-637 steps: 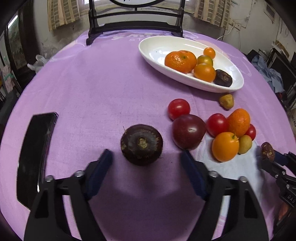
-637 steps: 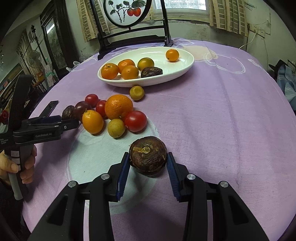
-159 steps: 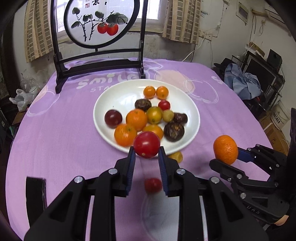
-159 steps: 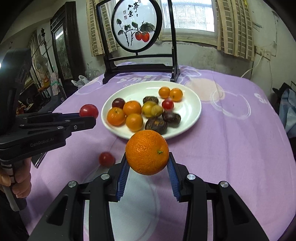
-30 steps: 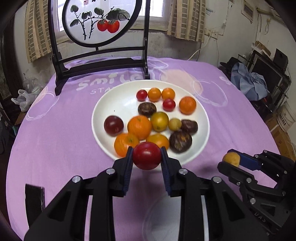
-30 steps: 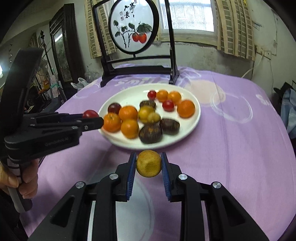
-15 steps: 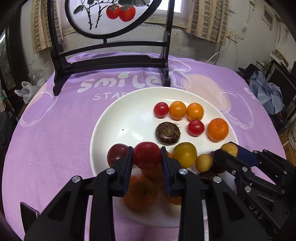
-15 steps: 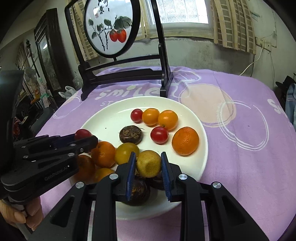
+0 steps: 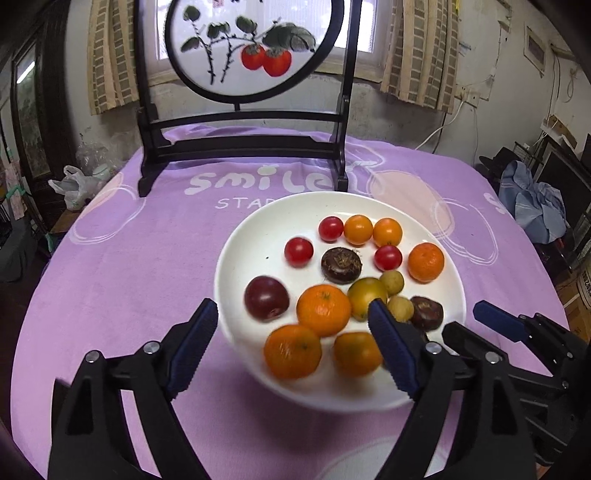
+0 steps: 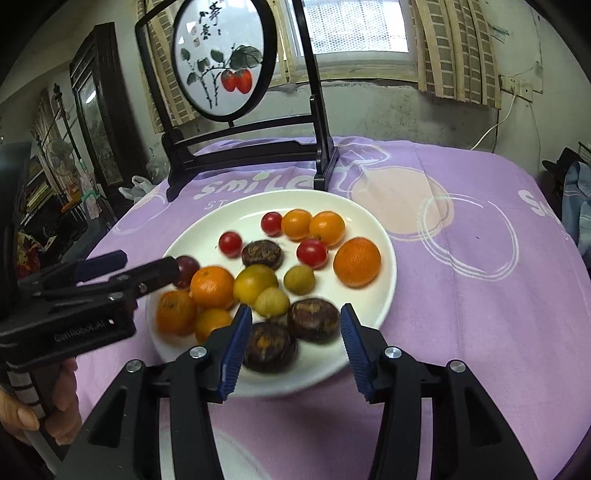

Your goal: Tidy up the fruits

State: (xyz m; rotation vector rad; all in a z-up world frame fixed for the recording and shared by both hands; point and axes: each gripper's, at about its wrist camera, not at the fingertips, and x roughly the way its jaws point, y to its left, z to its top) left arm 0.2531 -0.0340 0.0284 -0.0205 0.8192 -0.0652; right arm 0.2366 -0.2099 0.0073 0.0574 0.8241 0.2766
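Left wrist view: all the fruit I see sits in the white plate point(image 9: 236, 258), mid-table on the purple cloth point(image 9: 129, 266). Back row has a cherry tomato point(image 9: 331, 229) w/ two small orange tomatoes beside it; another red tomato point(image 9: 298, 252) lies to the left, apart from the rest, and a third just right of the dark round fruit point(image 9: 340, 260). A mandarin point(image 9: 426, 262) sits near the right rim. Nearer me: a purple plum point(image 9: 266, 297), a big orange point(image 9: 323, 310), a yellow-green tomato point(image 9: 367, 298), two small yellowish fruits, another dark one, and two blurred oranges at the near rim.

My left gripper point(image 9: 291, 343) is over the near edge of the plate, jaws wide, nothing btwn them. My right gripper point(image 9: 476, 325) comes in from the right, beside the plate rim; jaws apart, empty.

Right wrist view: right gripper point(image 10: 295, 343) jaws wide & empty, over the near rim, w/ two dark fruits point(image 10: 314, 319) just beyond the tips. Left gripper point(image 10: 136, 267) reaches in from the left, tips by the plum point(image 10: 187, 269), jaws parted, holding nothing.

Behind the plate stands a round painted screen point(image 9: 255, 48) in a black frame, resting on the cloth. Curtained window point(image 10: 354, 26) on the back wall.
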